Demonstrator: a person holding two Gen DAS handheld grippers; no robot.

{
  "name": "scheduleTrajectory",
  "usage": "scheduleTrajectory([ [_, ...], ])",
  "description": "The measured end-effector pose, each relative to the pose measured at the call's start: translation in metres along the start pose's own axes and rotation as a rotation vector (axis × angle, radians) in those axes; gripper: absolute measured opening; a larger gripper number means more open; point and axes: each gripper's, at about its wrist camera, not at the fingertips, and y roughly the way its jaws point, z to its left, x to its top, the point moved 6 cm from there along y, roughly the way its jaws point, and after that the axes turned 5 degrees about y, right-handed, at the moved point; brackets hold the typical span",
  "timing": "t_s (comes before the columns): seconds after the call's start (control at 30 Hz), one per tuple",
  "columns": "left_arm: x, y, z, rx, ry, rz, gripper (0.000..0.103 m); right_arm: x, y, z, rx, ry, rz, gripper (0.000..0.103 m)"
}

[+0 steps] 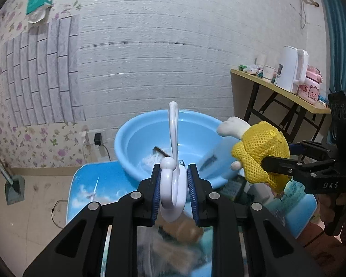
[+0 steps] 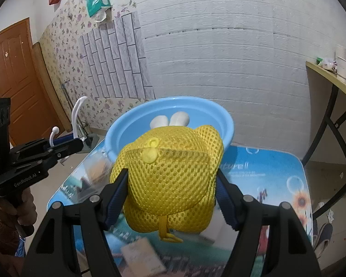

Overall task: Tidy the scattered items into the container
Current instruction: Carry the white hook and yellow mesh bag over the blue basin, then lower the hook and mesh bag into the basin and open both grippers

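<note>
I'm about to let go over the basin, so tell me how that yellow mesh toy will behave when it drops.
The yellow mesh toy bulges between the right gripper pads, so it is probably soft and light. Its rounded body may tumble inside the blue basin rather than bounce. The loose yellow tab underneath could snag.

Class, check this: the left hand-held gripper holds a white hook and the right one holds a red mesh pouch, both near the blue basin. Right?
Not quite: the mesh pouch is yellow, not red, as the right wrist view shows. The left hand-held gripper does hold the white hook, near the blue basin.
</note>
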Motion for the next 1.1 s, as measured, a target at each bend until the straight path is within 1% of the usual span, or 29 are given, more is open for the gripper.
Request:
scheduleTrajectory([
  [0.17, 0.017, 0.035, -0.001, -0.022, 0.019, 0.018, 0.021, 0.018, 0.02, -0.009, 0.004, 0.001, 0.0, 0.07],
  [0.27, 0.027, 0.053, 0.0, -0.034, 0.033, 0.025, 0.021, 0.032, 0.032, -0.01, 0.007, -0.027, -0.005, 0.07],
  [0.33, 0.032, 0.07, 0.002, -0.046, 0.043, 0.053, 0.021, 0.043, 0.042, -0.011, 0.007, -0.041, 0.001, 0.07],
  [0.4, 0.035, 0.09, 0.004, -0.08, 0.04, 0.114, 0.021, 0.052, 0.055, -0.016, 0.012, -0.029, 0.024, 0.07],
  [0.47, 0.035, 0.104, 0.007, -0.09, 0.035, 0.153, 0.021, 0.06, 0.069, -0.02, 0.037, -0.015, 0.054, 0.07],
  [0.53, 0.036, 0.116, 0.01, -0.081, 0.044, 0.179, 0.021, 0.069, 0.077, -0.021, 0.043, -0.028, 0.062, 0.07],
  [0.63, 0.035, 0.132, 0.011, -0.072, 0.056, 0.211, 0.021, 0.08, 0.091, -0.023, 0.017, -0.061, 0.071, 0.07],
  [0.73, 0.032, 0.143, 0.012, -0.069, 0.061, 0.232, 0.021, 0.088, 0.101, -0.021, 0.033, -0.066, 0.083, 0.07],
  [0.9, 0.032, 0.149, 0.021, -0.064, 0.043, 0.224, 0.021, 0.09, 0.109, -0.018, 0.039, -0.072, 0.082, 0.07],
  [1.1, 0.029, 0.139, 0.03, -0.05, 0.016, 0.206, 0.021, 0.088, 0.106, -0.011, 0.047, -0.094, 0.081, 0.07],
])
